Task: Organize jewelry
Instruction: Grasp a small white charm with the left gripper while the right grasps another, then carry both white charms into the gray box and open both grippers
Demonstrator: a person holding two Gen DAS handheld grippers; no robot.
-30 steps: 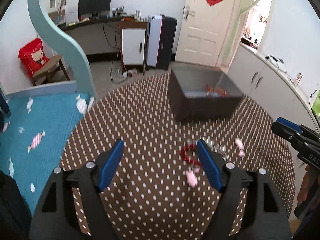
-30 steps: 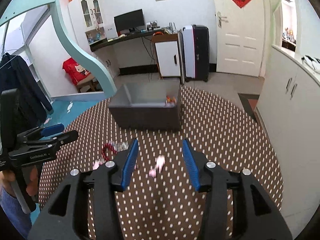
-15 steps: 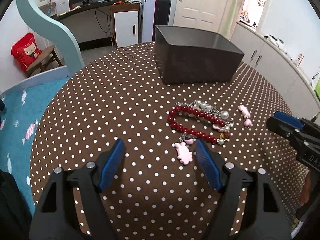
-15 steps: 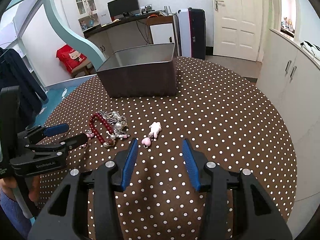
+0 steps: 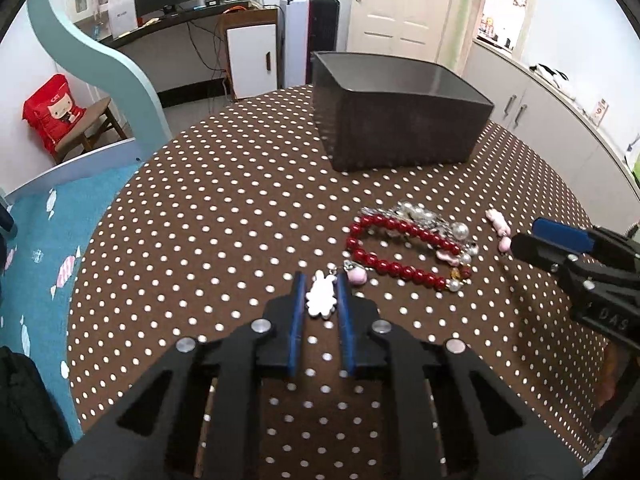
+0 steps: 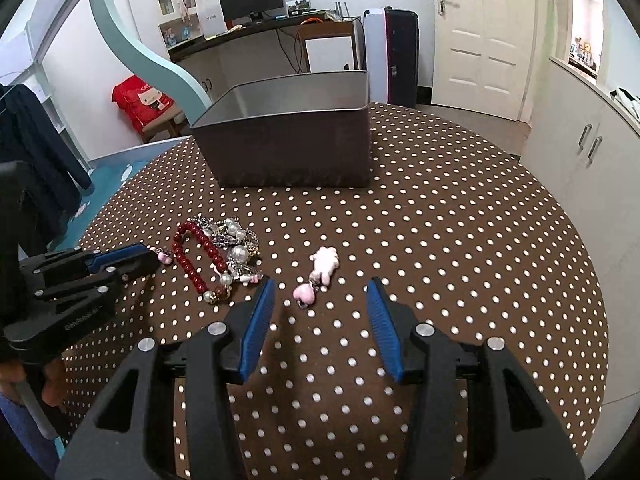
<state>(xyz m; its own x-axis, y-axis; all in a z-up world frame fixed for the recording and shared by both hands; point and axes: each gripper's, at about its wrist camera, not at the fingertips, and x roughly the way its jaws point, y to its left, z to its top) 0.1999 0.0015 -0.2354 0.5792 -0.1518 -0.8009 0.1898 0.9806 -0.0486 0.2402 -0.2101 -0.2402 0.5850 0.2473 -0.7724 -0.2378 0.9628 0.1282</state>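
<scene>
A white-pink rabbit charm (image 5: 321, 295) lay on the polka-dot tablecloth (image 5: 224, 216), clamped between the left gripper (image 5: 319, 280) fingers. Just beyond it lay a red bead bracelet (image 5: 394, 250) tangled with pearl jewelry (image 5: 424, 216). The right gripper (image 6: 320, 294) was spread wide before a second pink charm (image 6: 318, 272). A dark bin (image 6: 292, 148) stood farther back.
</scene>
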